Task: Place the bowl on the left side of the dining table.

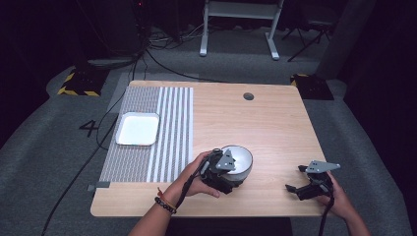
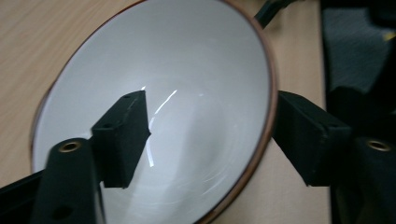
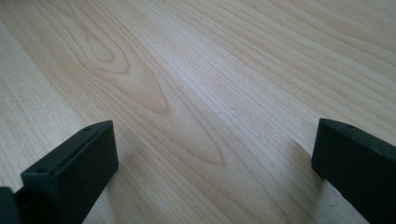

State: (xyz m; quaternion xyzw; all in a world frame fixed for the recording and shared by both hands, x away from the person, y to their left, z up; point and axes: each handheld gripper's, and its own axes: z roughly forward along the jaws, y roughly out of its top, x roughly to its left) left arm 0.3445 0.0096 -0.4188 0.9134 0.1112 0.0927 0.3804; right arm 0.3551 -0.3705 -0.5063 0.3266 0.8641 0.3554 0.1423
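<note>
A white bowl [image 1: 242,155] with a thin brown rim stands on the wooden table [image 1: 275,123] near its front edge. My left gripper [image 1: 231,170] lies over the bowl's near left side, held by the person's left hand. In the left gripper view its jaws straddle the rim of the bowl [image 2: 187,84]: one jaw hangs inside over the white inner wall, the other sits outside by the rim, and the left gripper [image 2: 210,100] is open. My right gripper [image 1: 295,178] rests open at the table's front right, with only bare wood between the jaws of the right gripper [image 3: 215,127].
A white square tray [image 1: 138,129] lies on a grey striped mat [image 1: 169,123] at the table's left. A round cable hole [image 1: 248,96] sits near the far edge. Cables, a desk frame and dark stands occupy the floor beyond.
</note>
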